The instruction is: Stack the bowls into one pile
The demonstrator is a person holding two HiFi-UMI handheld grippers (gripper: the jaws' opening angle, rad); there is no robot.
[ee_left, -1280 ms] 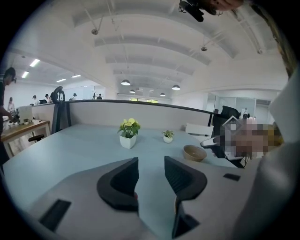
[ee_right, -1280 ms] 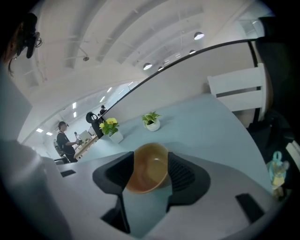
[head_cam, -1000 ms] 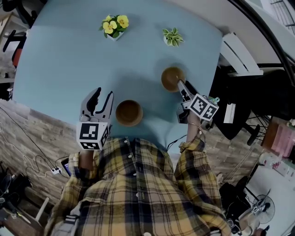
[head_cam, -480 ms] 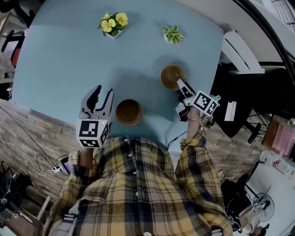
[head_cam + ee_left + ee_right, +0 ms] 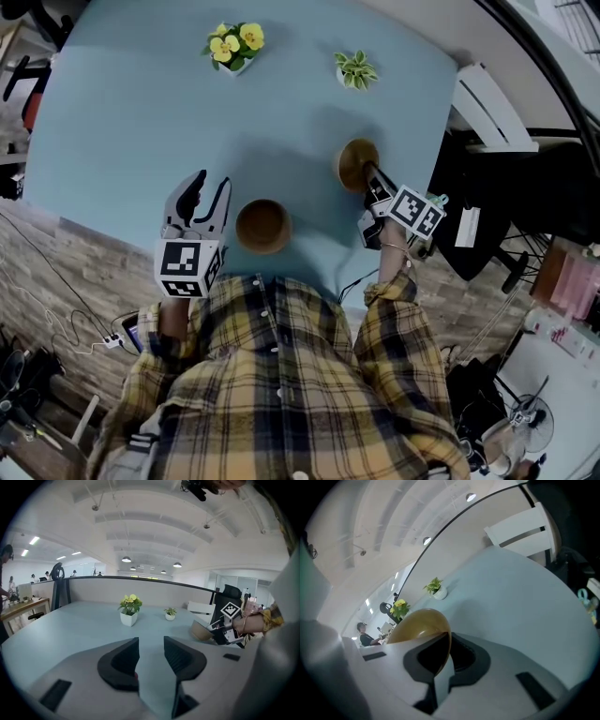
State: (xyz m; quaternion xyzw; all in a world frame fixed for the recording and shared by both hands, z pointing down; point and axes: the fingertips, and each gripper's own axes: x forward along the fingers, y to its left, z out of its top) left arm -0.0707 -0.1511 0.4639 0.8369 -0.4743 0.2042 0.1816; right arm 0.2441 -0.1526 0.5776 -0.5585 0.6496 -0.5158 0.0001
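Two brown bowls are on the light blue table (image 5: 141, 112). The near bowl (image 5: 262, 226) sits upright close to the front edge. Just left of it my left gripper (image 5: 208, 185) rests open with nothing between its jaws (image 5: 151, 641). The far bowl (image 5: 354, 164) is tipped up on its side at the right, and my right gripper (image 5: 368, 173) is shut on its near rim. In the right gripper view the rim of that bowl (image 5: 419, 625) is pinched between the jaws (image 5: 449, 641). The left gripper view shows the tilted bowl (image 5: 201, 631) at the right.
A white pot of yellow flowers (image 5: 232, 47) and a small green plant (image 5: 354, 70) stand at the back of the table. The table's right edge runs close to the far bowl. A black chair (image 5: 497, 187) stands beyond that edge.
My right gripper has shut on the far bowl's rim, and the bowl has tipped from lying flat up onto its side. The left gripper and the near bowl have not moved.
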